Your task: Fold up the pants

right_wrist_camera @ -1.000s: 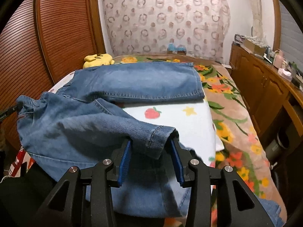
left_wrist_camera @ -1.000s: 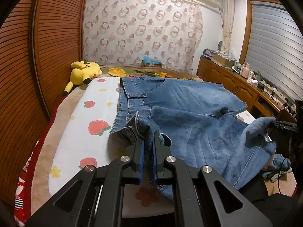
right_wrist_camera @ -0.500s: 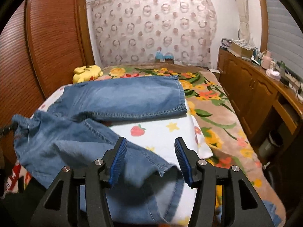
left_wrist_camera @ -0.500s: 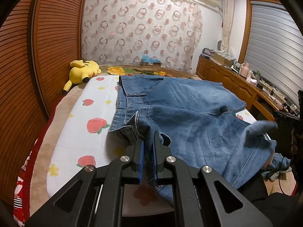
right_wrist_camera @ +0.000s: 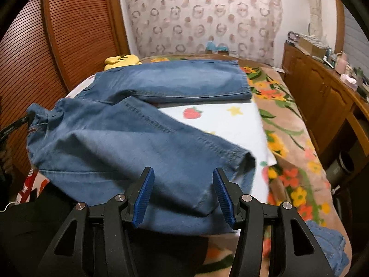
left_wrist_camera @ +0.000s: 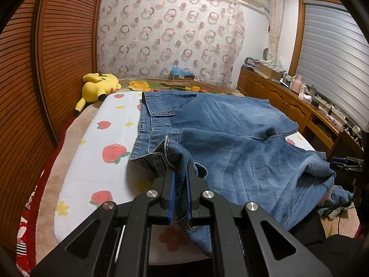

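Note:
Blue denim pants lie spread across the bed, one leg stretched toward the far side, the other leg draped toward the near edge. My left gripper is shut on a bunched fold of the waistband and holds it a little above the sheet. In the right wrist view my right gripper stands open above the near leg's hem; its blue pads touch no cloth. The left gripper's tip shows at the far left.
A white sheet with strawberries covers the bed over a floral blanket. A yellow plush toy lies near the wooden slatted wall. A wooden cabinet with clutter runs along the right. More denim lies low at the right.
My right gripper let go of the leg hem and opened wide; the hem dropped onto the bed. The left gripper kept its grip and stayed put.

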### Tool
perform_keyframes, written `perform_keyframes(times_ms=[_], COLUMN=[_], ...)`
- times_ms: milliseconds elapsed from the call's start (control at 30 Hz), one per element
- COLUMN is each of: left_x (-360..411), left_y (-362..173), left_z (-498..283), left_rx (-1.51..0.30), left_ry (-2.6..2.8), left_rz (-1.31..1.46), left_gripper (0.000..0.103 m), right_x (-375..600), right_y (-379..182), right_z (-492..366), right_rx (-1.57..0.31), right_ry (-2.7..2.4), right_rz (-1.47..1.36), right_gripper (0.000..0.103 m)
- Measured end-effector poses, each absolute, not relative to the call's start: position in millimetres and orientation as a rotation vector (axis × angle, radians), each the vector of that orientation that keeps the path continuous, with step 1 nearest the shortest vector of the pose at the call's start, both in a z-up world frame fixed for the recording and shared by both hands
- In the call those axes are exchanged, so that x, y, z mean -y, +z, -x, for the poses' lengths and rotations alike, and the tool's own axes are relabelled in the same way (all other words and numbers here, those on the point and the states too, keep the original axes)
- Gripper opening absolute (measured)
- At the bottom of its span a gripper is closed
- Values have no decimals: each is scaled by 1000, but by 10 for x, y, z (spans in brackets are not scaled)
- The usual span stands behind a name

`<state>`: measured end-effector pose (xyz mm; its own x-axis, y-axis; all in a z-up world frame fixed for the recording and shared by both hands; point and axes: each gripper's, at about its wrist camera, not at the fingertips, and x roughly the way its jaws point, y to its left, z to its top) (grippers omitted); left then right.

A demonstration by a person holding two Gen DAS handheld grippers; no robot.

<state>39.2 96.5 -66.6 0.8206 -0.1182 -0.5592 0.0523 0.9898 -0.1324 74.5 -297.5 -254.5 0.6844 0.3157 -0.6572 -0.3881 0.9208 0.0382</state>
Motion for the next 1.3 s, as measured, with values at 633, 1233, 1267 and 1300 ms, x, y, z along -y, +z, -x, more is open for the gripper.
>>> perform_keyframes(times_ms=[633,1233,1267,1300], left_x=[-709,-1092,-1092,-1094], left_y=[-186,-234,-252,-272], left_z=[-411,-1383,-1403,-1411], left_rx=[-484,-549,-556,-562], left_ry=[-112,-33,-31,-29], left_rz=[86,56,56,56], left_gripper=[8,8,8,8], right_x=[2706,2433,2455,2498], right_y=[-2191,-2269,-2305,-2295], right_z=[-1183,-3056,-3085,-3077], right_rx=[-600,-666,-672,-672], right_ry=[347,414,412,415], right_rz=[335,211,191,178], right_gripper=[3,18,28,30])
